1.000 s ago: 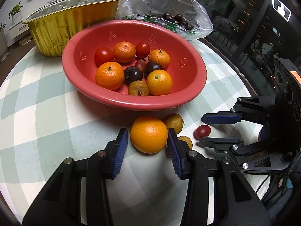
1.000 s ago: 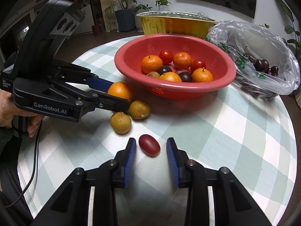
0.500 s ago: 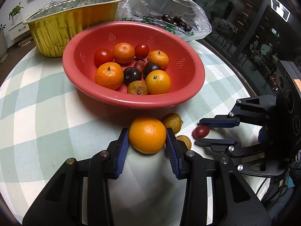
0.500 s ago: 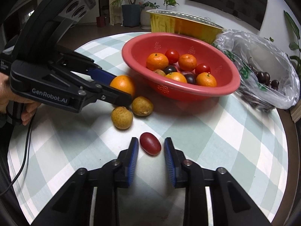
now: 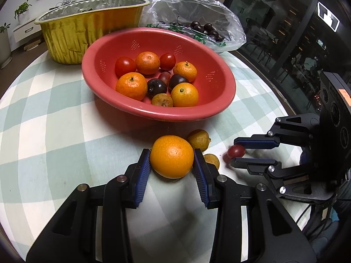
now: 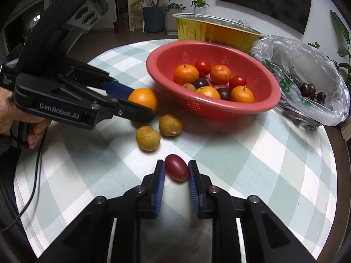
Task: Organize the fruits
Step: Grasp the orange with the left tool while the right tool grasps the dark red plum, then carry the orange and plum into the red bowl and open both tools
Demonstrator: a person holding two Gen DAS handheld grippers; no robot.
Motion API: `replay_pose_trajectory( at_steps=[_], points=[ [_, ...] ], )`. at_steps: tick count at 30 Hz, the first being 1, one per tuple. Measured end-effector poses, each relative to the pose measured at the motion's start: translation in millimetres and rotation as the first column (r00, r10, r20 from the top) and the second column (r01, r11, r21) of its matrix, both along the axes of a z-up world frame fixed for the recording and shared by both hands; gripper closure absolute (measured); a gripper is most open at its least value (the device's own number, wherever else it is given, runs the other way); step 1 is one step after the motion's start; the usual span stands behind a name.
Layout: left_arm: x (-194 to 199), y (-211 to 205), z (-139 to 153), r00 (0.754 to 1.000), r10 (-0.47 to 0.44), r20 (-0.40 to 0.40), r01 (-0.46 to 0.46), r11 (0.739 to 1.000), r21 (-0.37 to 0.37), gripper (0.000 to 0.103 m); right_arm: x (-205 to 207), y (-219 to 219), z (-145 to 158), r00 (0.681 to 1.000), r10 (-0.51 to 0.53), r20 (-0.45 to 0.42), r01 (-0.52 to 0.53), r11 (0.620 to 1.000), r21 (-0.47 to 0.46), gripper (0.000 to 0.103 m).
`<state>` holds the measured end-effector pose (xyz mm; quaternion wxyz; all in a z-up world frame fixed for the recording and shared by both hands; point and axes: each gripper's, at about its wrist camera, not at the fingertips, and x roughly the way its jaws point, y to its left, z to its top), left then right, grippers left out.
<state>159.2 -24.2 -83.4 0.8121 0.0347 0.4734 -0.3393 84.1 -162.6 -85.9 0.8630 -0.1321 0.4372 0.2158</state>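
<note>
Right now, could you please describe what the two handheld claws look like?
Both are matte black plastic with blue ribbed pads and silver pivot screws. The left claw carries white "GenRobot.AI" lettering, a trailing black cable and a hooded camera block. The right claw has an orange sticker on its camera block.

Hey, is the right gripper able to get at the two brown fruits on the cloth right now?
Probably not yet: the right gripper is closing on the red tomato, though the brown fruits lie uncovered.

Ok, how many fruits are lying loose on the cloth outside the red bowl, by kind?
Orange: 1
Small brown fruits: 2
Small red tomato: 1
Total: 4
</note>
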Motion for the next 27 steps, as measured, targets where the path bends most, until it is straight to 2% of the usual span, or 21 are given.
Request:
replay_pose_trajectory(
  at_steps=[7,13,20,27],
  points=[
    [-14.6,11.9,11.2,1.0,0.024,0.016,-0.023,0.999,-0.028,0.066,-5.8,-7.3,12.5,1.0,-0.022,0.006,0.021,0.998,0.054,0.079],
    [-20.2,25.0,34.6,0.997,0.052,0.063,-0.049,0.998,-0.042,0.066,-11.4,-18.6,28.9,0.998,-0.053,0.019,0.051,0.994,0.102,0.079],
    [-2.9,26.3,69.2,0.989,0.061,0.137,-0.057,0.998,-0.037,0.066,0.2,-35.4,63.2,0.992,-0.107,0.069,0.095,0.984,0.151,0.079],
    [24.3,2.4,84.0,0.983,0.043,0.178,-0.041,0.999,-0.013,0.066,25.1,-40.6,92.2,0.981,-0.152,0.118,0.13,0.976,0.176,0.079]
  ],
)
